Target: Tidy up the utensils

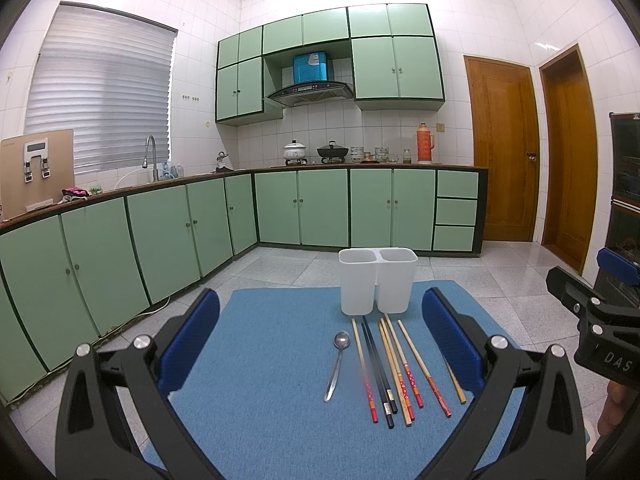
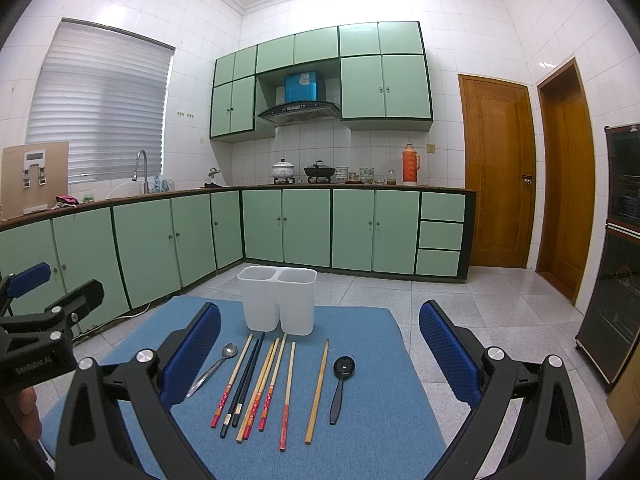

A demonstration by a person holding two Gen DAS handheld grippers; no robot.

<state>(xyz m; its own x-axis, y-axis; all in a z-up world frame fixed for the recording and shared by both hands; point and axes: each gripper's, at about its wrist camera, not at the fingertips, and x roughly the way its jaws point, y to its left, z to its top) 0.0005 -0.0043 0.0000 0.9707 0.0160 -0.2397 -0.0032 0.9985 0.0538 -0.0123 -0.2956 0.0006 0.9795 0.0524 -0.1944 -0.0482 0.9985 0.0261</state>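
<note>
Left wrist view: the blue mat [image 1: 280,360] covers the work surface. At its far edge stands a white two-compartment holder [image 1: 377,281], upright, both compartments showing nothing inside. Just in front of it lie the utensils, side by side, long axes pointing toward the holder: a metal spoon [image 1: 338,362] on the left, then a row of chopsticks [image 1: 394,368]. This layout appears to be a staging arrangement, each piece separately reachable. The left gripper [image 1: 320,326] hangs above the mat's near part, jaws spread wide, nothing between them, touching nothing. The right gripper's body shows at the frame's right edge.

Right wrist view: the same holder [image 2: 278,300] stands at the mat's [image 2: 380,440] far edge, unfilled. The metal spoon [image 2: 214,368] lies leftmost, the chopsticks [image 2: 264,384] in the middle, one plain bamboo stick somewhat apart, and a black spoon [image 2: 340,384] on the right. The right gripper [image 2: 320,330] is likewise wide apart and unloaded, clear of every utensil. Sorting has not begun, by my assessment; the two compartments suggest spoons and chopsticks are to be separated.
</note>
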